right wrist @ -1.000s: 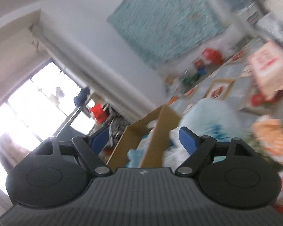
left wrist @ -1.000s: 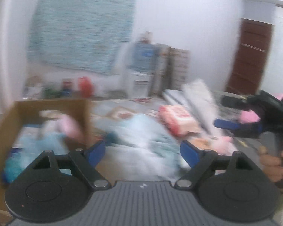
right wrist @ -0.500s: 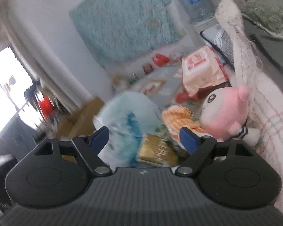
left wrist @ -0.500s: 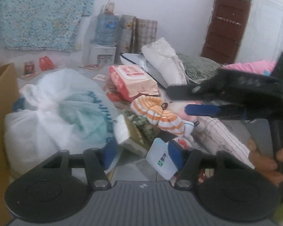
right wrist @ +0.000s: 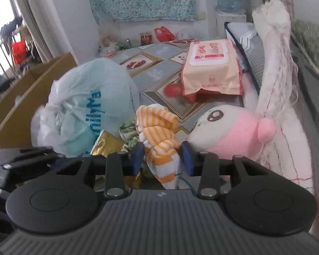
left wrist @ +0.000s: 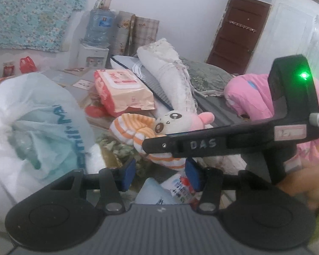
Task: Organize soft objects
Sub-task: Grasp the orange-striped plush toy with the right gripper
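1. The right tool [right wrist: 161,156] had just been closing; its blue pads pinched the orange-and-white striped cloth toy [right wrist: 159,136], which lay on the tiled floor [right wrist: 157,72] between a white plastic bag [right wrist: 89,106] and a pink-and-white plush [right wrist: 229,131].
2. The left tool [left wrist: 160,175] had just been closing too; its pads stood apart, pressing nothing, above small printed packets [left wrist: 180,188].
3. In the left wrist view the right tool crossed in front of the striped toy.
4. A wet-wipes pack [right wrist: 212,68] lay farther back, beside a white pillow [right wrist: 274,48].
5. A cardboard box [right wrist: 21,97] stood left of the bag.
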Demonstrator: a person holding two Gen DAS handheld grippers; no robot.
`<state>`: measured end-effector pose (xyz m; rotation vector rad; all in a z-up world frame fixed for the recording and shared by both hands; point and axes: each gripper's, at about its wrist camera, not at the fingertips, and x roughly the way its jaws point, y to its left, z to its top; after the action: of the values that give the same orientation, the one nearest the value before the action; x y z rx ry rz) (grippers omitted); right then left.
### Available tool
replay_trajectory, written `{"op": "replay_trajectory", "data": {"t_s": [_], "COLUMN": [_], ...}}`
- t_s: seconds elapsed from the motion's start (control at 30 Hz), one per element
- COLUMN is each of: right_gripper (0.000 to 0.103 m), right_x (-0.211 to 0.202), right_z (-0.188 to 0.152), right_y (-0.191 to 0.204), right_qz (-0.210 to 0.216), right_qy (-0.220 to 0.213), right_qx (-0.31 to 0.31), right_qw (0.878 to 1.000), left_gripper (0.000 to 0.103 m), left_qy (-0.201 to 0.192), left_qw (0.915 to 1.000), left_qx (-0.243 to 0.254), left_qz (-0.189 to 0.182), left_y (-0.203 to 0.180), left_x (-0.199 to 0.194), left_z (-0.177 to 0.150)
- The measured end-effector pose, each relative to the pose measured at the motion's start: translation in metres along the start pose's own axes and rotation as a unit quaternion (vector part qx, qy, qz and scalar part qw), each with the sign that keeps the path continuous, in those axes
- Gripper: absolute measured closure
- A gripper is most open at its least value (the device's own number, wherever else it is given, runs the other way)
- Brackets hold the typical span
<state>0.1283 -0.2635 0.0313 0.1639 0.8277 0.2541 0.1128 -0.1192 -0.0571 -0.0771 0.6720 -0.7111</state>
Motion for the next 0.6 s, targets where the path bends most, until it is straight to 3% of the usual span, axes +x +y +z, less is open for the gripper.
{"op": "replay_trajectory", "data": {"t_s": [0.3, 0.5, 0.6], "right_gripper": [0.069, 0.07, 0.07], "right_x": [-0.012, -0.012, -0.017], "right_z": [-0.004, -0.015, -0.018], "right_y": [-0.031, -0.069, -0.073], "right_qz": [0.062, 0.143, 0.18], "right_qy": [-0.015, -0.02, -0.025], "right_qx": [0.099, 0.213, 0.239], "right_qw": [0.993, 0.966, 0.954], "left_gripper": [0.045, 0.046, 0.046], "left_qy": [0.033, 0.028, 0.019], "left_qw": [0.9977, 0.9939, 0.9949], "left_qx": [-0.047, -0.092, -0.085], "left_qz": [-0.036, -0.054, -0.052], "left_y": [0.007, 0.016, 0.01], "left_x": [0.029, 0.034, 0.027], "left_z": [0.013, 0.02, 0.022]}}
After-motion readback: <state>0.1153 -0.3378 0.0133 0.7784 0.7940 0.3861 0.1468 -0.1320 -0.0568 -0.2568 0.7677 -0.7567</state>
